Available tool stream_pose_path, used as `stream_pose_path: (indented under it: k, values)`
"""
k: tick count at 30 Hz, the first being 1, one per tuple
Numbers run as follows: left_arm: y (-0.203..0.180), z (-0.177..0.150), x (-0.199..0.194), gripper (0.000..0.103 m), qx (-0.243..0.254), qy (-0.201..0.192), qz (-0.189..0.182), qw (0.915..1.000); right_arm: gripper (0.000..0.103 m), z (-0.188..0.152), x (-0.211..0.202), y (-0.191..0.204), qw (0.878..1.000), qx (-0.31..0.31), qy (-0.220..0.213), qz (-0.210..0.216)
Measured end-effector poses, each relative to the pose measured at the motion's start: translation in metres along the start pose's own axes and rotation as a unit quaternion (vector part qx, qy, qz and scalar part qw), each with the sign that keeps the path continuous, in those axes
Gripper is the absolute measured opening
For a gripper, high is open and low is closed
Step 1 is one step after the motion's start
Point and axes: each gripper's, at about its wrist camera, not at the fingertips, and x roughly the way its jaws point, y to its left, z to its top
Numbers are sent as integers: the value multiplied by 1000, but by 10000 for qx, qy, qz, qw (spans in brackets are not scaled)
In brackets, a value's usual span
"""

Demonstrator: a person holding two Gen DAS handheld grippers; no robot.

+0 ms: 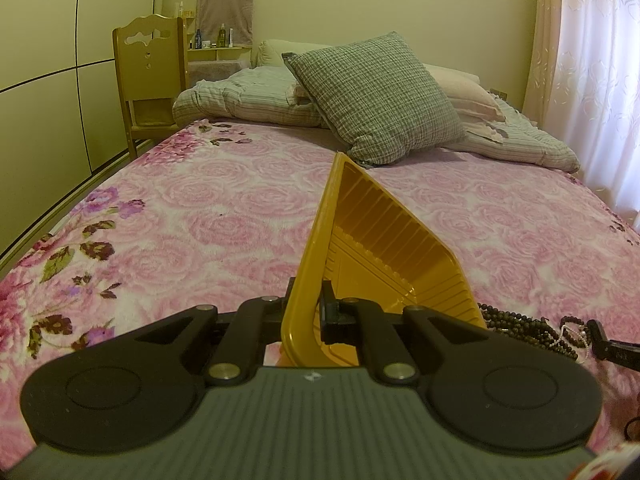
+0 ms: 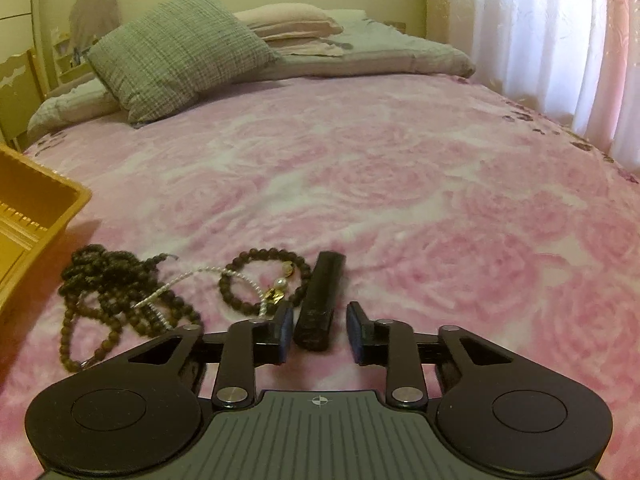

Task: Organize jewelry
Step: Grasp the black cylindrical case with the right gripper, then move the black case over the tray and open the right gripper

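Note:
My left gripper [image 1: 310, 300] is shut on the near rim of a yellow plastic tray [image 1: 372, 220], which stands tilted up on its edge over the bed; the tray's corner [image 2: 36, 200] shows at the left of the right wrist view. On the blanket lie a heap of dark bead necklace [image 2: 104, 280], a dark bead bracelet [image 2: 256, 258] and a thin pearl chain [image 2: 188, 278] with a gold pendant. A black oblong bar [image 2: 320, 292] lies between the fingers of my right gripper [image 2: 319, 330], which is open, its pads apart from the bar.
A pink rose-patterned blanket [image 2: 400, 184] covers the whole bed. A grey checked cushion [image 1: 376, 96] and folded bedding sit at the far end. A wooden chair [image 1: 148, 76] stands at the back left, and white curtains [image 2: 540, 32] hang along the right.

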Motion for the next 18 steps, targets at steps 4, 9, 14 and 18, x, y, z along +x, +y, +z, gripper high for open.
stream_pose_path:
  k: [4,9,14,18]
  values:
    - [0,0,0,7,-4,3,-4,10000,31,1,7,-3,10000,66,48,25]
    - [0,0,0,7,-4,0,-7,10000,20,2,-6,-1,9999,-42,-152,-40]
    - [0,0,0,7,-5,1,-2,10000,20,11,-32,16,9985,-201,-491,163]
    - [0,0,0,7,-1,2,-4,10000,20,27,-48,43,9940,-208,-680,829]
